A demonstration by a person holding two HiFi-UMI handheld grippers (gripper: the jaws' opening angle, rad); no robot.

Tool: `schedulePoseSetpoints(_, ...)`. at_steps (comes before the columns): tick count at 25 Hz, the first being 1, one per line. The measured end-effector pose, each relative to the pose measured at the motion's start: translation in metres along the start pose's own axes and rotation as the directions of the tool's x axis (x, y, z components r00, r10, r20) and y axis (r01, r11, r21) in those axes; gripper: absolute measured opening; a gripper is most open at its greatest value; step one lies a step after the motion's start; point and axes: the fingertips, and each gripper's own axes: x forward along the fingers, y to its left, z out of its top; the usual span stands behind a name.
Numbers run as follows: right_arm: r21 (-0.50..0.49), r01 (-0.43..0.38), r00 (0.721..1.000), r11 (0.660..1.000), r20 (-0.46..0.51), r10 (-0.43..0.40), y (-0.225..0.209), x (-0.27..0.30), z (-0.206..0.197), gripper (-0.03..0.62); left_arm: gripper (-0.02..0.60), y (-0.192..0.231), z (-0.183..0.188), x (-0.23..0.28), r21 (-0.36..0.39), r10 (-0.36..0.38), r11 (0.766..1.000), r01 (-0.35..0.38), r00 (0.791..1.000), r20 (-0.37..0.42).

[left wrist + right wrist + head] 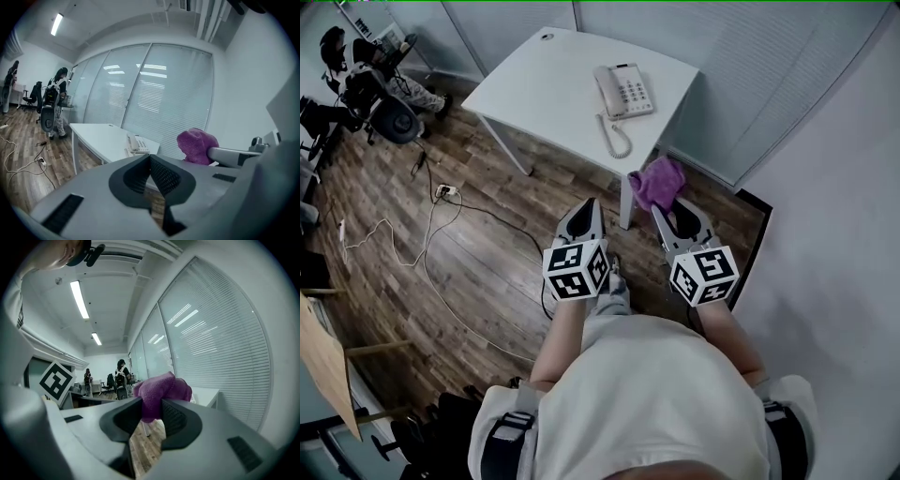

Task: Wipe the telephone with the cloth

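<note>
A beige corded telephone (624, 91) lies on the far right part of a white table (534, 84), its coiled cord trailing toward the near edge. My right gripper (661, 208) is shut on a bunched purple cloth (657, 182), held in the air just short of the table's near corner. The right gripper view shows the cloth (161, 392) pinched between the pads. My left gripper (586, 208) hangs beside it, shut and empty, short of the table. The left gripper view shows the telephone (137, 143) ahead and the cloth (197, 145) to the right.
Frosted glass walls with blinds stand behind the table. Cables and a power strip (443, 191) lie on the wood floor at left. People and office chairs (384, 103) are at the far left. A white wall runs close on the right.
</note>
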Motion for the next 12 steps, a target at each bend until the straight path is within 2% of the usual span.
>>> schedulePoseSetpoints(12, 0.01, -0.001, 1.0, 1.0, 0.002, 0.001, -0.026, 0.127, 0.042, 0.127, 0.02, 0.066, 0.064, 0.095, -0.008, -0.008, 1.0, 0.007, 1.0, -0.004)
